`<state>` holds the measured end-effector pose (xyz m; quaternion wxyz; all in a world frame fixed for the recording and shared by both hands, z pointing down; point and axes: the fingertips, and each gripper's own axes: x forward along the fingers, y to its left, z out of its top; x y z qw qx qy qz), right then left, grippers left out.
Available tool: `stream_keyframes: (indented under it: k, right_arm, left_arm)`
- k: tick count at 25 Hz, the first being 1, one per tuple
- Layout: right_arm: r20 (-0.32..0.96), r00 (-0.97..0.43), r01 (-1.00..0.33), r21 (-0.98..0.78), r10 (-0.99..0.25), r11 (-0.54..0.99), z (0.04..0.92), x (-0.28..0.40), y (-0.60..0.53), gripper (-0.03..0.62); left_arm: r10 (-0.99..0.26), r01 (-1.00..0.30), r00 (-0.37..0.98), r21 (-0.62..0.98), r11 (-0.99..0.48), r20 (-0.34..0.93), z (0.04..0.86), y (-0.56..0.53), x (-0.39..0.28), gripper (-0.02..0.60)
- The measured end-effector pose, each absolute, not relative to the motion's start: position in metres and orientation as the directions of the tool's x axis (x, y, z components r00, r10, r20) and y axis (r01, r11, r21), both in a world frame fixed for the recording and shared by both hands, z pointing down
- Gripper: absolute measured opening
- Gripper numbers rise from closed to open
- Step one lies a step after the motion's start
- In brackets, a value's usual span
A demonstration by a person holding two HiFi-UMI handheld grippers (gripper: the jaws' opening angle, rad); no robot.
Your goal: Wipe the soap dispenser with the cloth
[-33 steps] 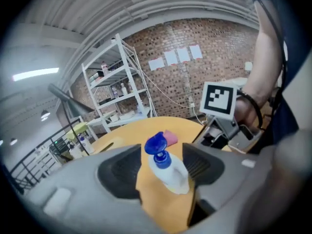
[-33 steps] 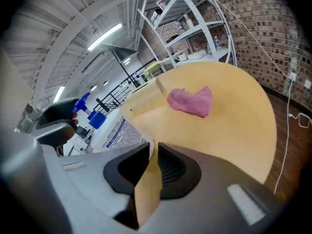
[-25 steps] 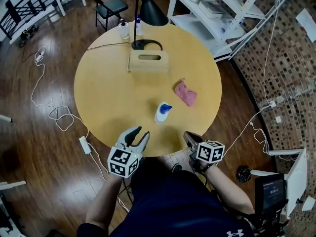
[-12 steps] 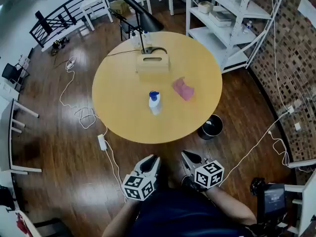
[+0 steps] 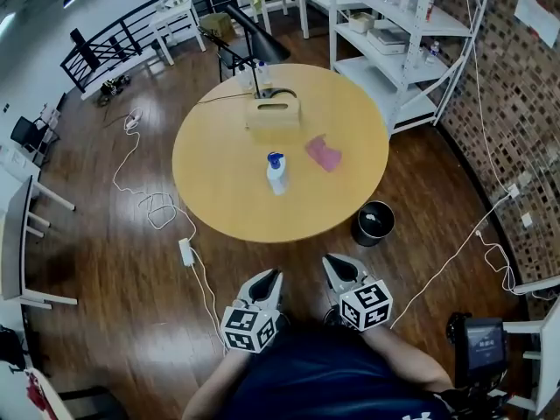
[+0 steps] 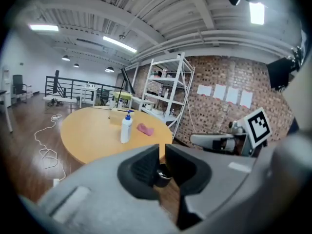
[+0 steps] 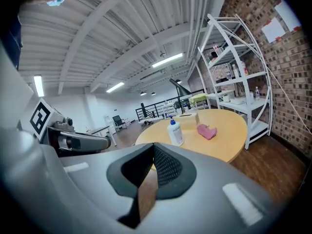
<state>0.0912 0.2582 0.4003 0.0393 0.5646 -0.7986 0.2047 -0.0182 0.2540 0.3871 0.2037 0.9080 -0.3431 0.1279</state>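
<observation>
A person is standing back from a round wooden desk (image 5: 219,195), holding both claws low in front of the body, over the dark plank floor (image 5: 114,322) and well apart from the desk's near edge. The left claw (image 5: 269,276) has just been closing its jaws; they are now sitting all but together, with nothing between them in the left gripper view, only the floor and a black bin (image 5: 374,223) showing beyond the tips. The right claw (image 5: 336,262) is staying clenched as well, its ribbed pads meeting at the tips and gripping nothing. The soap dispenser (image 5: 276,173), a white bottle with a blue pump, is standing upright near the middle of the desk, untouched by either claw. The pink cloth (image 5: 323,153) is lying crumpled on the desk to the dispenser's right in the head view, near it but clear of it. Behind them, a pale tissue box (image 5: 273,112) is sitting toward the far edge, just in front of the base of a black lamp (image 5: 259,40) that is leaning over the desk. A white shelf (image 5: 398,38) is standing against the brick wall beyond the desk's right side. Each gripper view is catching the other claw off to one side.
</observation>
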Motion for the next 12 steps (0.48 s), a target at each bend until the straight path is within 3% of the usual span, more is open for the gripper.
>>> stream_keyframes:
  k: [12]
  right_arm:
    - [0.321, -0.372, -0.924, -0.216, -0.871, 0.315, 0.399, 0.034, 0.248, 0.011]
  left_arm:
    - [-0.617, -0.738, 0.672, 0.301, -0.604, 0.409, 0.407, 0.246, -0.099, 0.031]
